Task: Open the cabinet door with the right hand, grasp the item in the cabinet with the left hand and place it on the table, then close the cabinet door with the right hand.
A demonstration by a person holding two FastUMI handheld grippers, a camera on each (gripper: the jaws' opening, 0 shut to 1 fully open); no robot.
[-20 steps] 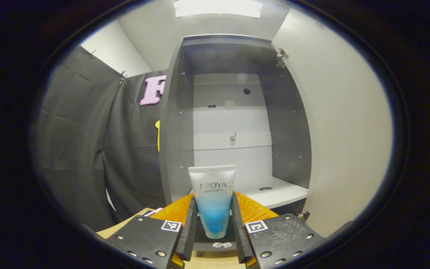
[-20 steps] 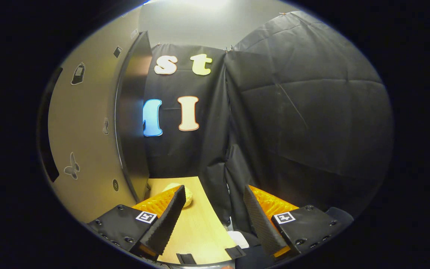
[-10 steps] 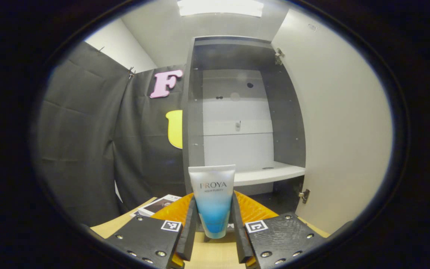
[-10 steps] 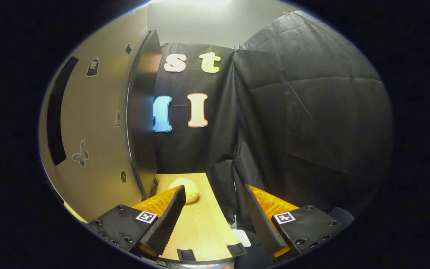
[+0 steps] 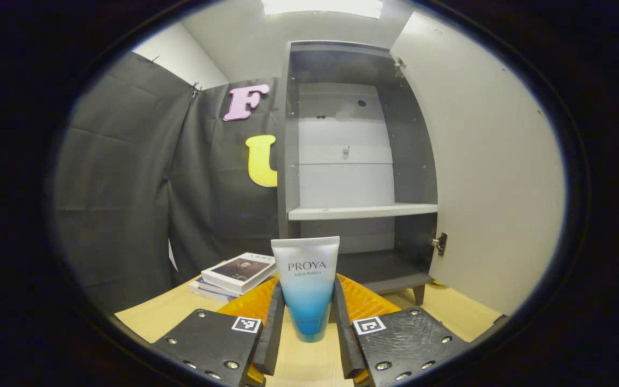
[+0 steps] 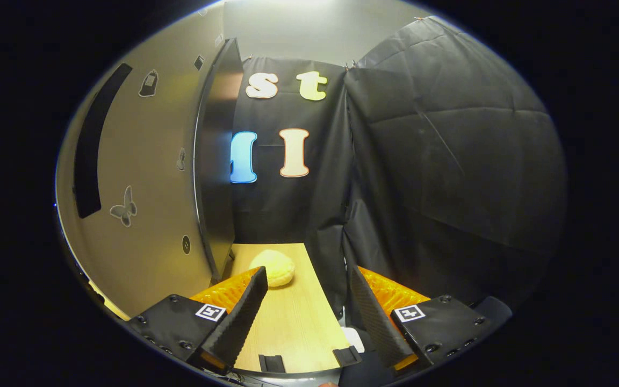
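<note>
Left tool (image 5: 307, 328) grips a tube (image 5: 306, 282), both fingers (image 5: 274, 322) pressed against its sides near the lower, blue end. It stands upright between them with its flat white end up, held above the bench (image 5: 164, 312) and in front of the cabinet (image 5: 358, 161), outside it. The cabinet sits at 12 o'clock from the tube. Its door (image 5: 492, 161) is swung wide open at 2 o'clock, with a hinge (image 5: 440, 243) showing at its lower inner edge. A white shelf (image 5: 363, 211) crosses the inside, and the compartments above and below it hold nothing that can be made out. At 10 o'clock from the tube, a small stack of books (image 5: 234, 274) lies on the bench just beside the cabinet's left wall.

Right tool (image 6: 305, 306) is open, its two fingers (image 6: 245, 312) spread well apart with nothing between them. It hangs over the bench (image 6: 288, 322), close to its right edge. The door (image 6: 143, 204) fills the 9 to 10 o'clock side of the right gripper view, its outer face carrying a dark handle slot and a few stickers, its dark edge turned toward the camera. A pale yellow round thing (image 6: 273, 267) rests on the bench at 12 o'clock from the fingers, near the foot of the door; what it is cannot be told.
</note>
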